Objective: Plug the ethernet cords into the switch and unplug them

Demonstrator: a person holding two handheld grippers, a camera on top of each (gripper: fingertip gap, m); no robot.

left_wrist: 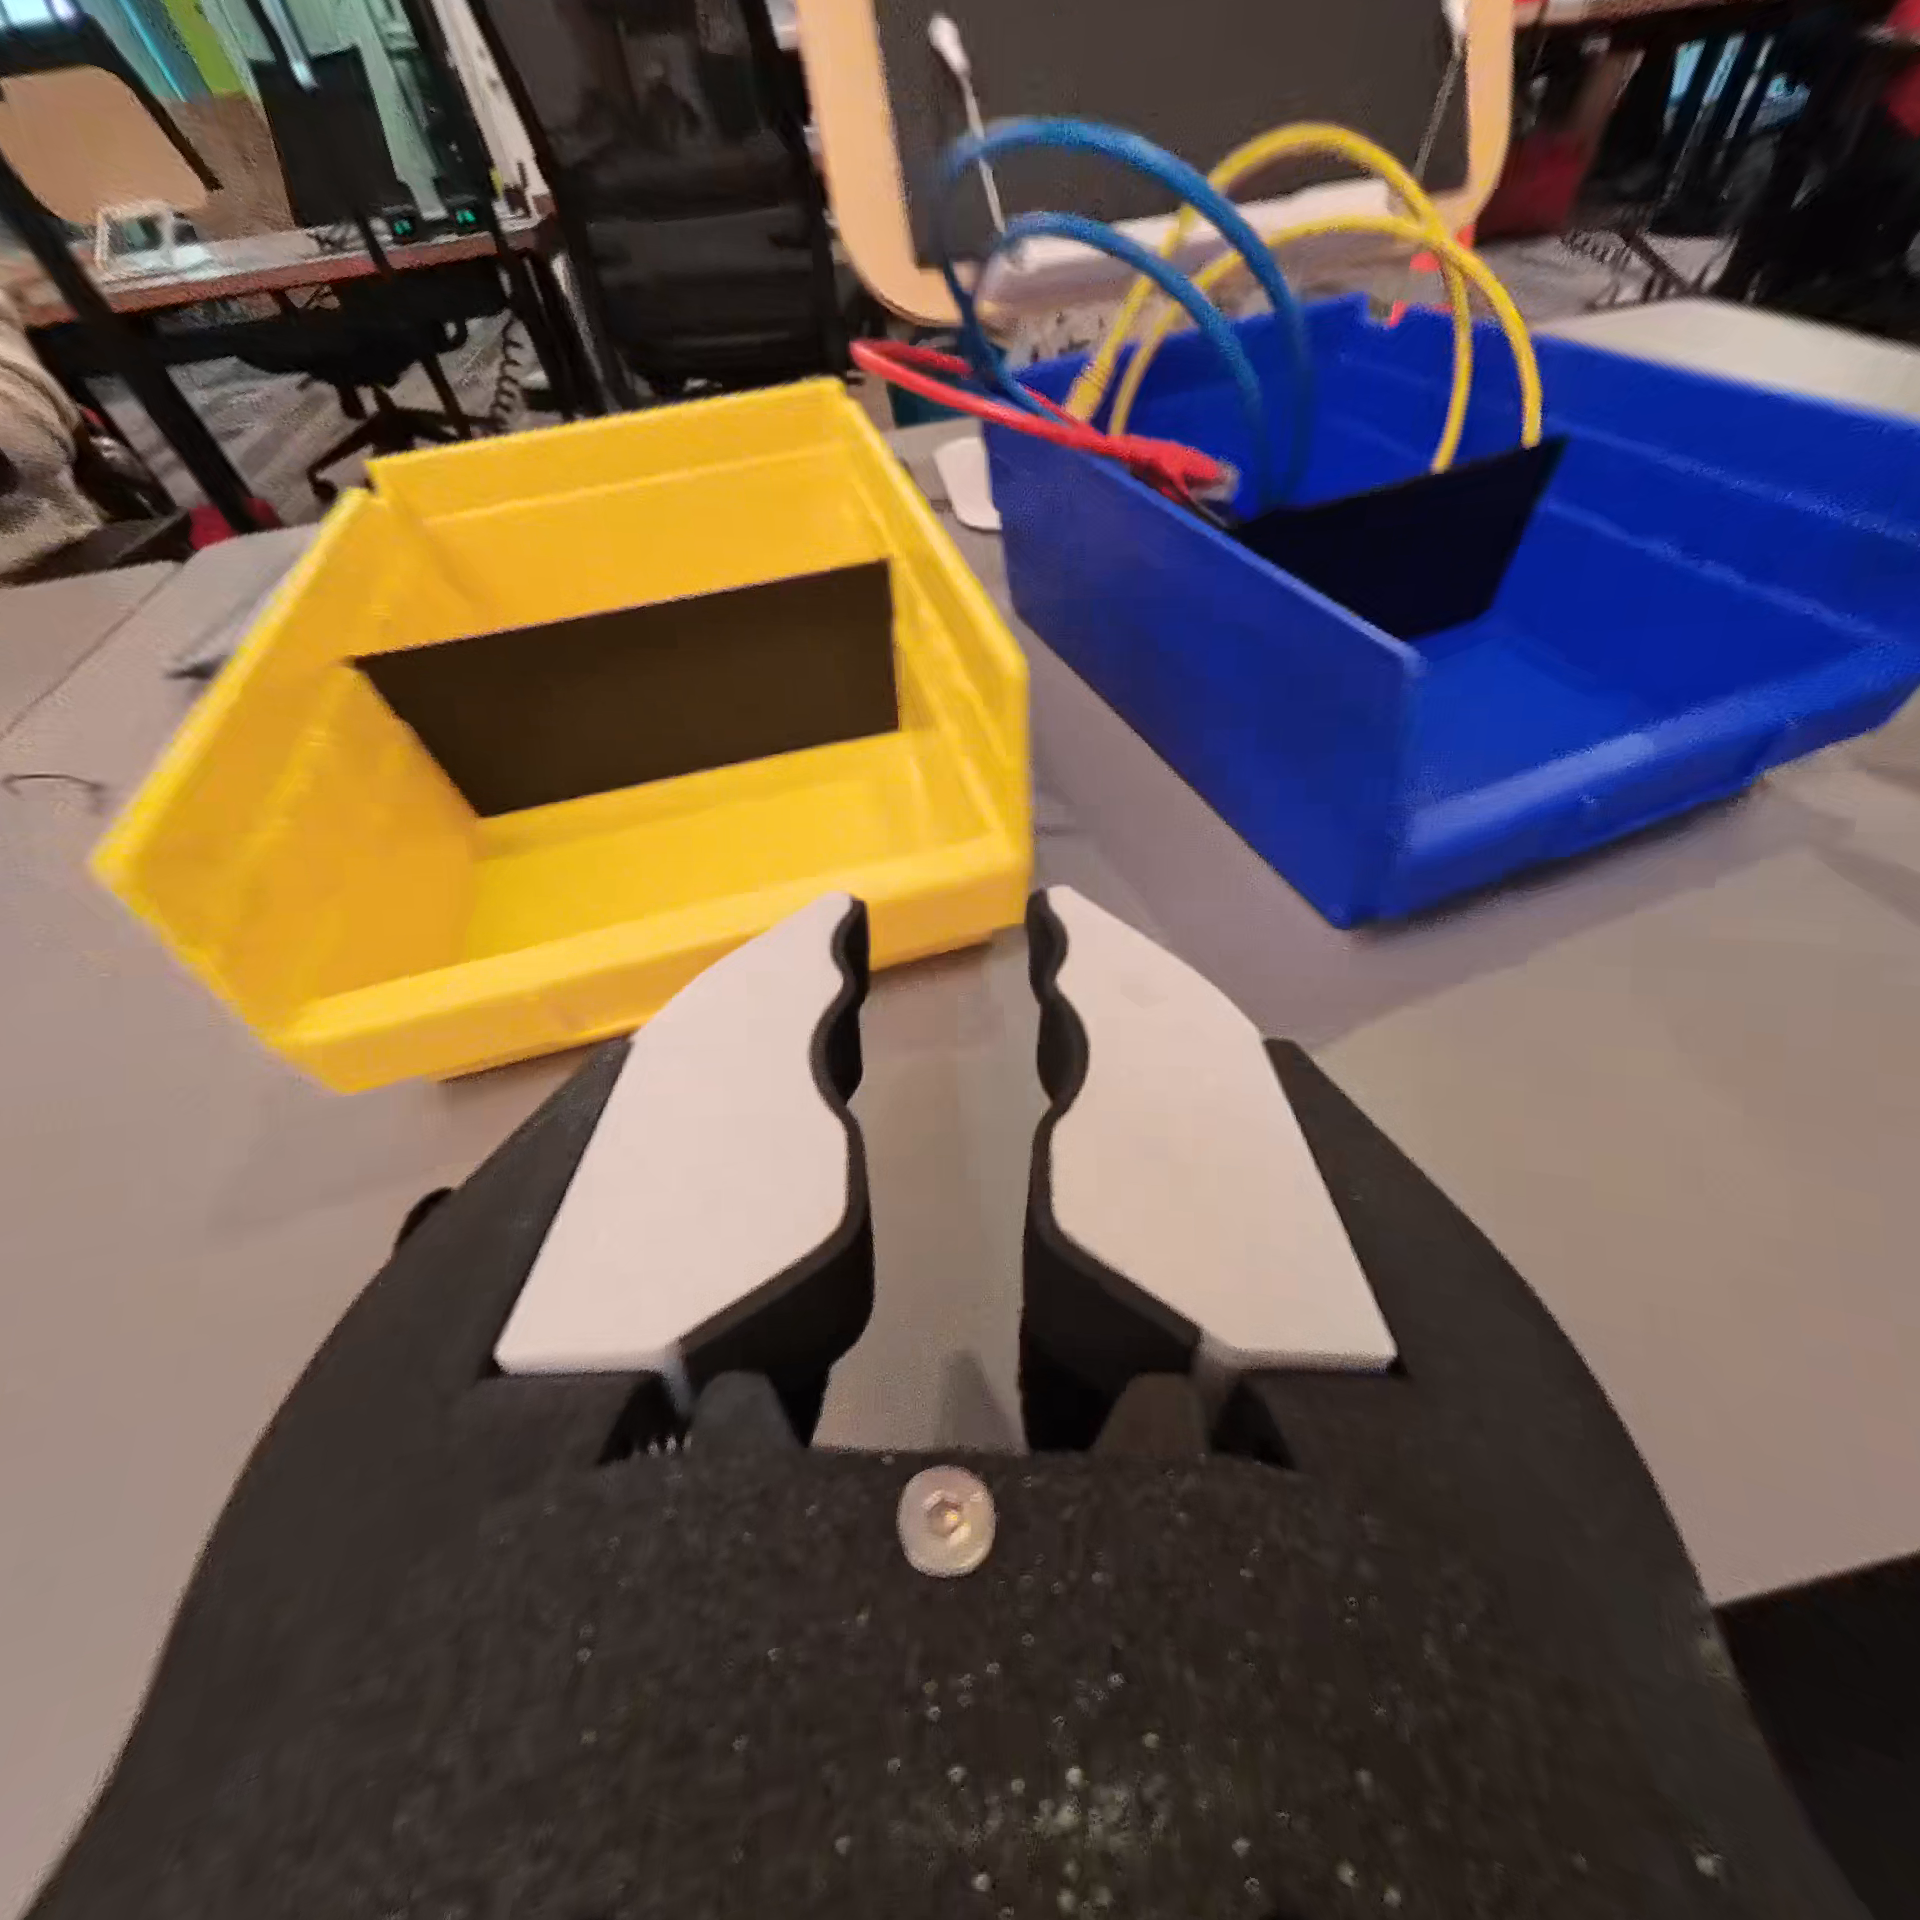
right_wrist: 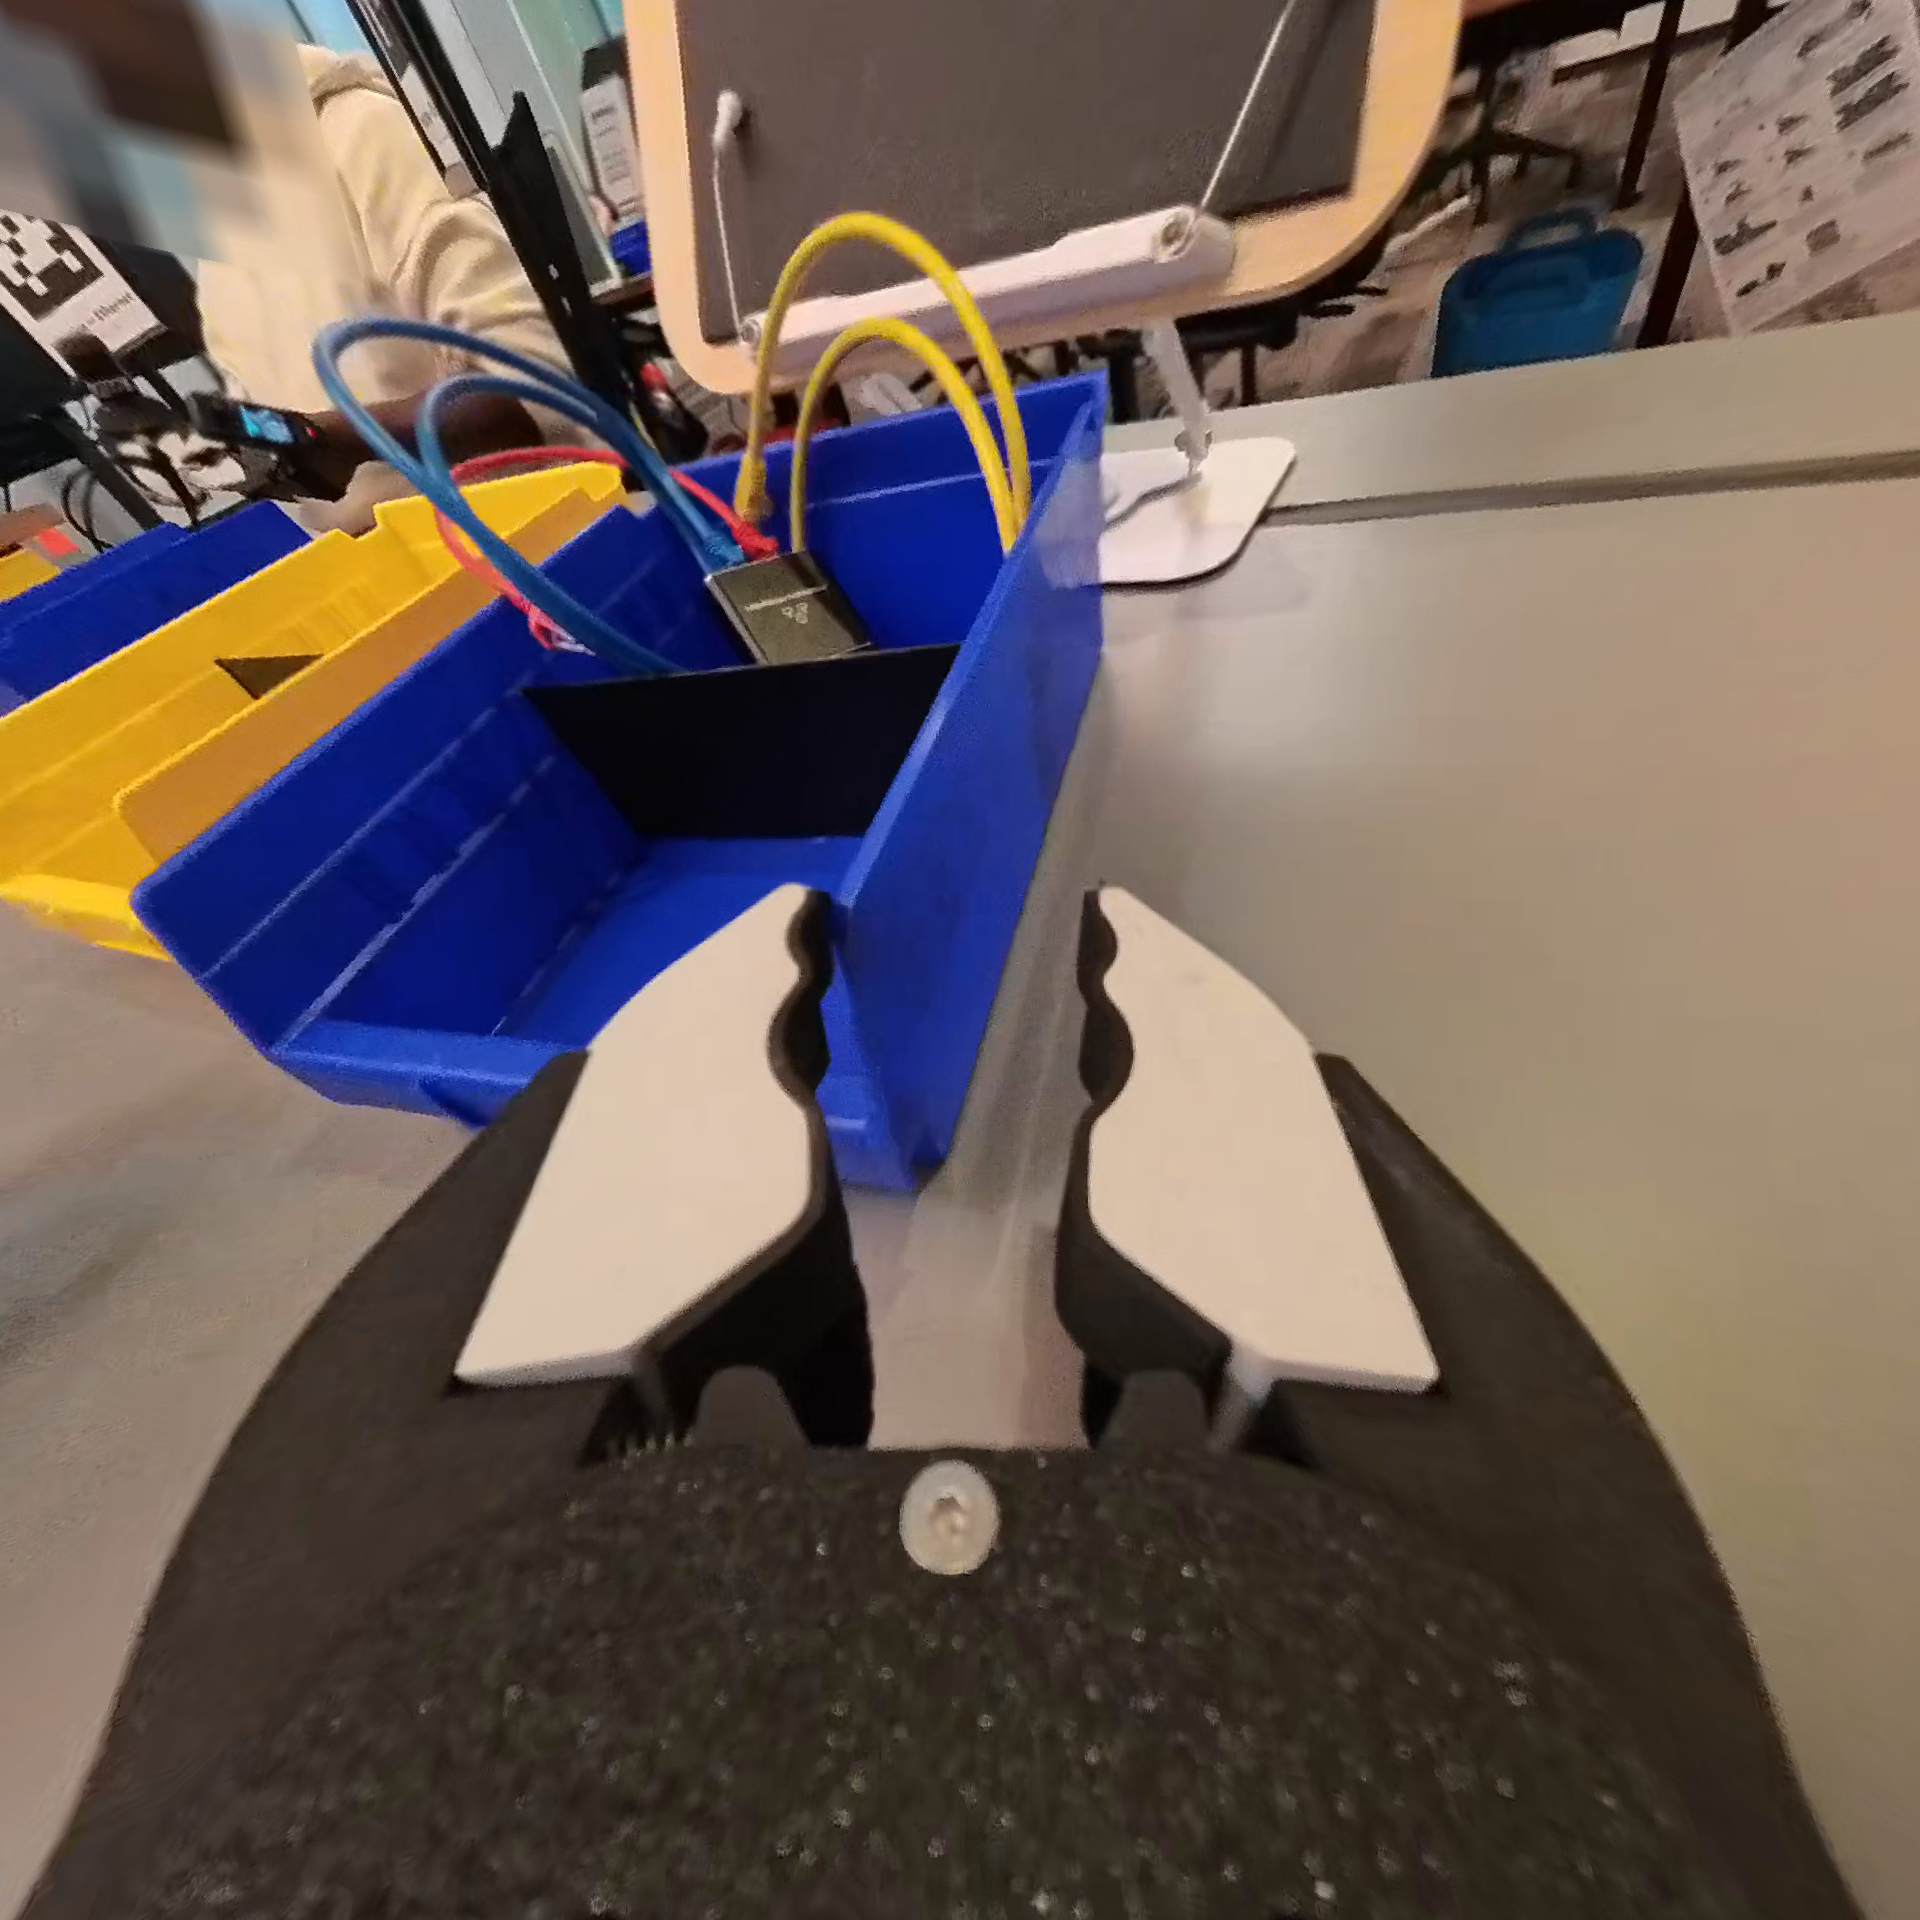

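Note:
A black switch [right_wrist: 792,615] lies in the far compartment of a blue bin [right_wrist: 997,748], behind a dark divider [right_wrist: 748,743]. Blue cords [right_wrist: 436,457], yellow cords [right_wrist: 914,343] and a red cord [right_wrist: 717,504] loop up from the switch end. In the left wrist view the blue bin [left_wrist: 1226,665] is at the right with blue cords [left_wrist: 1174,281], yellow cords [left_wrist: 1455,270] and a red cord [left_wrist: 1060,426]; the switch is hidden there. My left gripper [left_wrist: 945,925] is open and empty over the table before a yellow bin [left_wrist: 582,987]. My right gripper [right_wrist: 951,914] is open and empty, astride the blue bin's near right wall without touching it.
The yellow bin [right_wrist: 208,665] stands left of the blue one, with another blue bin [right_wrist: 135,592] beyond. A framed board on a white stand [right_wrist: 1195,509] is at the back of the grey table [right_wrist: 1507,831]. A person in a light top [right_wrist: 405,239] is at the far left. Spacing between my two grippers at the tips: around 35 centimeters. The black switch [right_wrist: 792,615] is about 25 centimeters from my right fingertips and 30 centimeters from my left.

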